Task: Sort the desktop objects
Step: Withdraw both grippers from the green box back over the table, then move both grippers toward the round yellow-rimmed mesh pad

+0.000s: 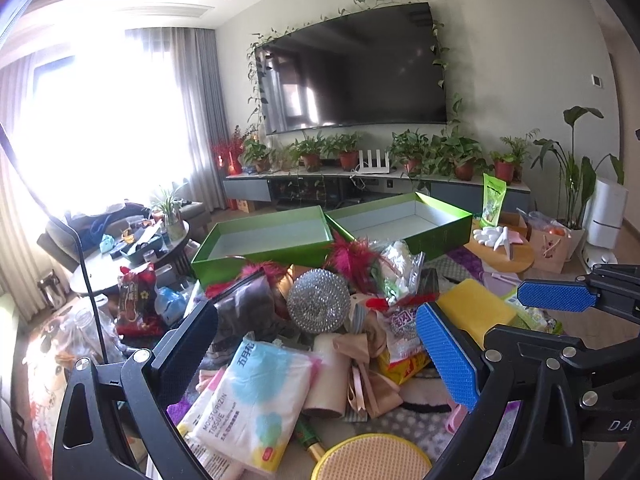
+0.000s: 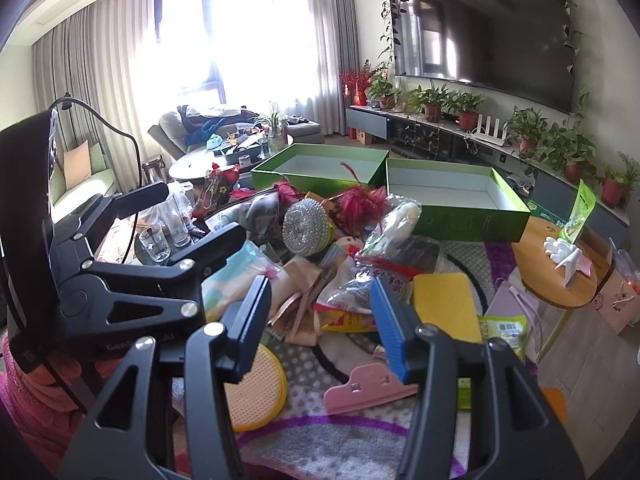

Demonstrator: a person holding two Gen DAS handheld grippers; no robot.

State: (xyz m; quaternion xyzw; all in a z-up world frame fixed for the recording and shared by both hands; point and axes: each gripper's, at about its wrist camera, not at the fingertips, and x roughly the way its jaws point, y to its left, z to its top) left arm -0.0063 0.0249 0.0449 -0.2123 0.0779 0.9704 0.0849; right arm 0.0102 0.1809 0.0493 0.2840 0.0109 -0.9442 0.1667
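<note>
Left claw (image 1: 316,344) open, nothing between pads, hovering over clutter pile: tissue pack (image 1: 256,396), steel scourer (image 1: 319,301), yellow sponge (image 1: 478,310). Right claw (image 2: 320,332) also open and empty above the pile. Two green boxes (image 1: 276,236) (image 1: 404,220) empty behind pile.

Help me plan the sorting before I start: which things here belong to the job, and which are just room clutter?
For the job:
- two green boxes, both empty
- steel scourer
- tissue pack
- yellow sponge
- pink clip
- red feathers

Just lying about:
- television
- potted plants
- round coffee table
- drinking glasses
</note>
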